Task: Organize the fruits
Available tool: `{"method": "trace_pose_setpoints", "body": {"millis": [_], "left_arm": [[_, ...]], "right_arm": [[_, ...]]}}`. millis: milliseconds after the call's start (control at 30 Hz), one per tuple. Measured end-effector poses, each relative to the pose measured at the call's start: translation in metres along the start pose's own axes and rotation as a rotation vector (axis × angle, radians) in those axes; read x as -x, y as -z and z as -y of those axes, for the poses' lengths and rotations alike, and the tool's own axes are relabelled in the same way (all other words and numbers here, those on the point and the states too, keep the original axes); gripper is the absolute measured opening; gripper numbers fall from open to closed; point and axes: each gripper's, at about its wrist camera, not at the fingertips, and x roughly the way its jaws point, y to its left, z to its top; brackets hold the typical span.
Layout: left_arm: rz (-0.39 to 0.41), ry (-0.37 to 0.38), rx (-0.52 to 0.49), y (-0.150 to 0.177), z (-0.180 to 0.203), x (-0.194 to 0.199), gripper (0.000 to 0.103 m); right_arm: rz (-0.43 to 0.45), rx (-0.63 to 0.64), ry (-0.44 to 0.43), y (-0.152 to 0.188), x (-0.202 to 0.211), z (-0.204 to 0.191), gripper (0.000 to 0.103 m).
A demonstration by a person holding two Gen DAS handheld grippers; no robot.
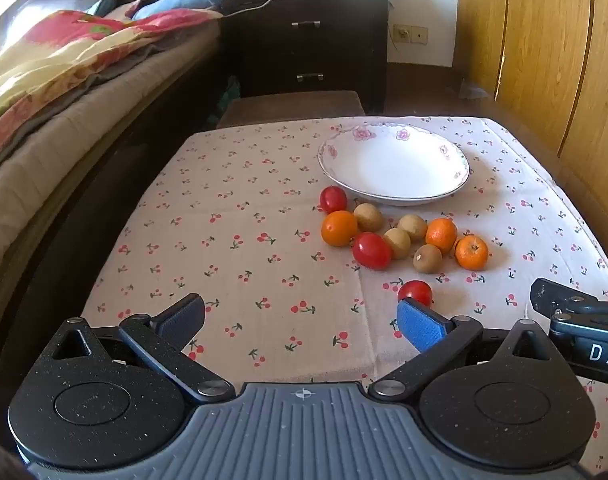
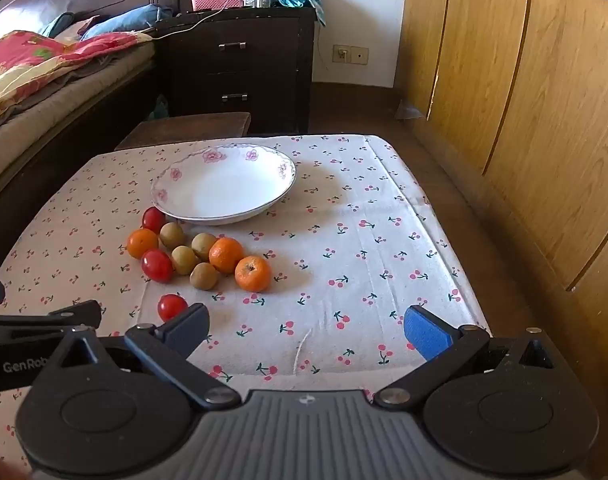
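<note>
A white floral plate [image 1: 394, 162] [image 2: 223, 182] sits empty at the far side of the cherry-print tablecloth [image 1: 243, 240] [image 2: 364, 248]. In front of it lies a cluster of fruit: oranges [image 1: 339, 228] [image 2: 252, 274], red tomatoes [image 1: 371, 251] [image 2: 156, 265] and brown kiwis [image 1: 427, 258] [image 2: 203, 276]. One tomato [image 1: 414, 293] [image 2: 171, 307] lies apart, nearest me. My left gripper [image 1: 301, 322] stands open over bare cloth, its right pad just in front of that tomato. My right gripper [image 2: 306, 330] is open too, with nothing between its fingers.
A bed [image 1: 43, 92] with a colourful quilt runs along the left. A dark dresser [image 1: 308, 48] and a low stool [image 2: 191, 128] stand beyond the table. Wooden wardrobe doors [image 2: 524, 100] line the right. Each gripper's body shows at the edge of the other's view.
</note>
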Motion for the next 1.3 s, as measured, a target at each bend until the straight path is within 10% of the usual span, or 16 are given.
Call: {"method": "trace_pose_setpoints", "body": {"millis": [1300], "left_arm": [[-0.082,0.032,0.034,0.009,-0.001,-0.012,0.102]], "right_arm": [[-0.057,0.003,-0.006,0.009,-0.007,-0.006,0.103]]}}
